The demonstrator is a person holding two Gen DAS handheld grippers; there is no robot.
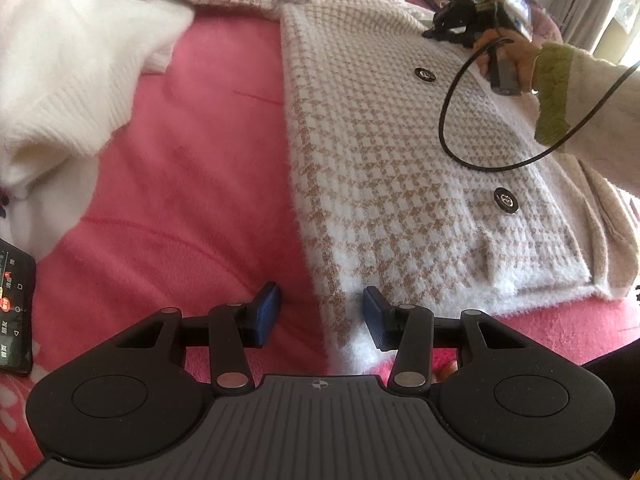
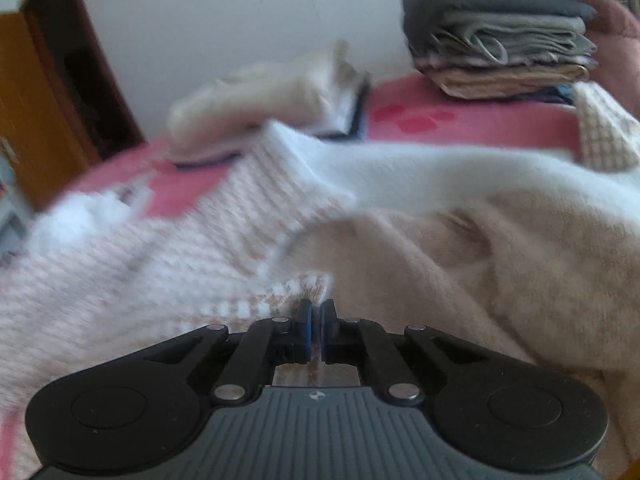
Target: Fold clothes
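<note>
Both claws were mine, one in each hand; the left gripper (image 1: 320, 320) hovered with its blue pads spread wide and nothing between them, straddling the lower left corner of a houndstooth knit cardigan (image 1: 384, 152); the right gripper (image 2: 317, 330) had its pads pressed together on a thin edge of that same cardigan (image 2: 140, 264), and its view was blurred.

That cardigan lay on a pink blanket (image 1: 200, 180), its white-trimmed left edge running straight and its hem near me; two dark round buttons (image 1: 506, 200) showed on the front; on the far right side the plain beige inner face (image 2: 480, 264) was turned up, so I judged one side panel was being drawn over the body; whether this was an early fold or a later one I could not tell.

A fluffy white sweater (image 1: 68, 64) lay loose at the left, unfolded; a stack of folded clothes (image 2: 504, 44) stood well apart at the far edge of the bed; a phone (image 1: 14, 308) lay at my near left; so some pieces were stacked, while the cardigan and the sweater were left to fold.
</note>
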